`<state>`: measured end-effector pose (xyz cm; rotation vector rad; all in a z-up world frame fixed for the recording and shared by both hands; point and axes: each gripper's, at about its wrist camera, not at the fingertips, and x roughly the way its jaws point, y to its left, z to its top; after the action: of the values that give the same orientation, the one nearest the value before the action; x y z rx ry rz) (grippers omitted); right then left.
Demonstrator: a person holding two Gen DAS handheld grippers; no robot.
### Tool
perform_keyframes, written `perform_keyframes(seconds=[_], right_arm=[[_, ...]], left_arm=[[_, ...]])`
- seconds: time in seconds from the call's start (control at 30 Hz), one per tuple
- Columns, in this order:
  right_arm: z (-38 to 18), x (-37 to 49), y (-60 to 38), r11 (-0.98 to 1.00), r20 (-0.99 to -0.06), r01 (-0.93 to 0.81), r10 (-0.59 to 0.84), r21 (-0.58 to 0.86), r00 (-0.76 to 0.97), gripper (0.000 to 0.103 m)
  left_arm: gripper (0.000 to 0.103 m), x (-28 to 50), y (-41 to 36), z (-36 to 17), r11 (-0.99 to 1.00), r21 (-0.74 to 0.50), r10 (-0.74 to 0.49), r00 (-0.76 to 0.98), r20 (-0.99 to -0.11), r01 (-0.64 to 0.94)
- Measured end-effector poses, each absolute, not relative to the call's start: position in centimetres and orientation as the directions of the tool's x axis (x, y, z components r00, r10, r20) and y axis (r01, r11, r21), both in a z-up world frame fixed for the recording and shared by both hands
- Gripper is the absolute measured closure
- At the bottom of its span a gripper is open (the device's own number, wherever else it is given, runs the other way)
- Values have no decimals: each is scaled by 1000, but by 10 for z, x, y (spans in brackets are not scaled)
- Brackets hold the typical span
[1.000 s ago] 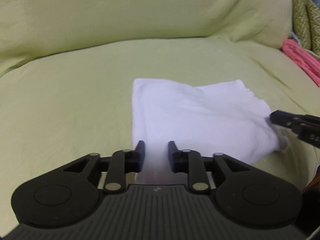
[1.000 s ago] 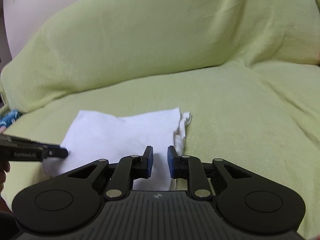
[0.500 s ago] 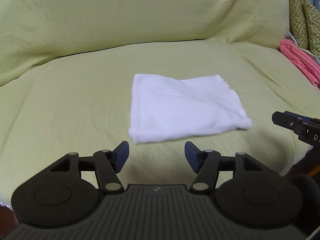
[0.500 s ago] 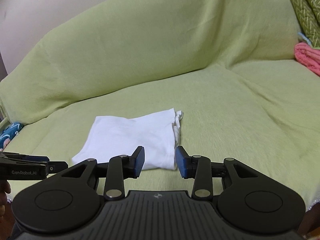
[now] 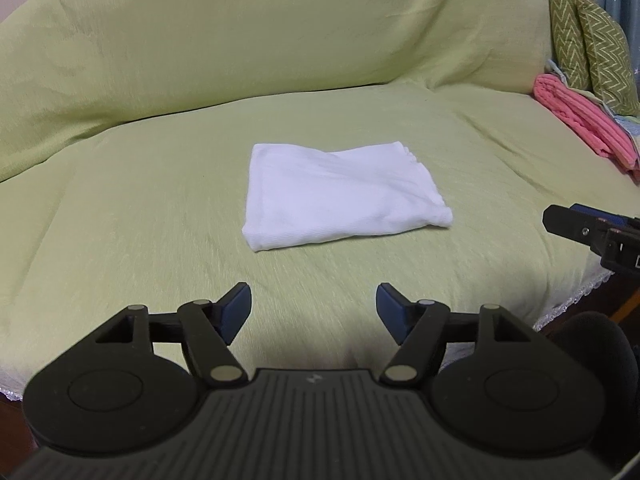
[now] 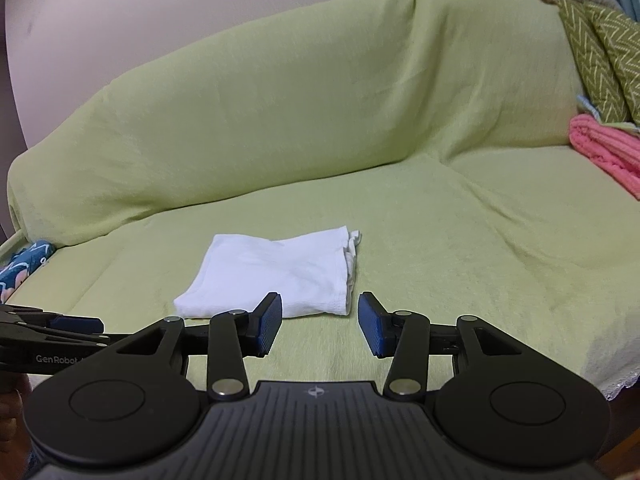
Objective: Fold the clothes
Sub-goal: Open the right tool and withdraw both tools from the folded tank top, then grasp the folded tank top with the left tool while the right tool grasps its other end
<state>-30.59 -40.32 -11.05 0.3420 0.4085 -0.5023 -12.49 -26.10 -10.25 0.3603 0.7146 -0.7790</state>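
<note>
green sofa cover (image 5: 120,208) bears folded white cloth (image 5: 340,196), apart from both grippers.

one folded white cloth (image 5: 340,192), one pink cloth (image 5: 580,120), two zigzag cushions (image 5: 588,36), one sofa cover (image 5: 160,220).

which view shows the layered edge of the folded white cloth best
The right wrist view: the folded white cloth shows its stacked, uneven layers along its right edge. The left wrist view shows the cloth larger and wholly unobstructed, but that edge looks mostly like a soft rolled hem.
</note>
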Motion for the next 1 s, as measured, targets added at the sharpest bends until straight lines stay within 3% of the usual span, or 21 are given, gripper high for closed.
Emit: perform_keyframes(seconds=[0.3, 0.37, 0.5, 0.7, 0.87, 1.0], right_arm=[[-100, -317, -392, 831, -426, 513, -393, 214, 815, 51], [-101, -312, -392, 837, -431, 507, -388, 205, 815, 51], [-108, -292, -393, 872, -447, 469, -367, 141, 816, 46], [-149, -229, -380, 938, -496, 340, -331, -76, 803, 44], [-176, -176, -359, 943, -476, 193, -307, -272, 824, 45], [-199, -131, -328, 846, -444, -10, -269, -533, 855, 49]], left_arm=[[29, -136, -258, -96, 666, 69, -508, 520, -687, 743], [23, -133, -258, -98, 668, 75, -499, 521, -693, 740], [0, -111, -255, -107, 687, 109, -464, 550, -694, 718], [1, -42, -246, -141, 738, 4, -433, 479, -764, 675], [5, 11, -243, -154, 758, -87, -453, 426, -783, 647], [20, 57, -233, -160, 785, -275, -507, 321, -800, 555]])
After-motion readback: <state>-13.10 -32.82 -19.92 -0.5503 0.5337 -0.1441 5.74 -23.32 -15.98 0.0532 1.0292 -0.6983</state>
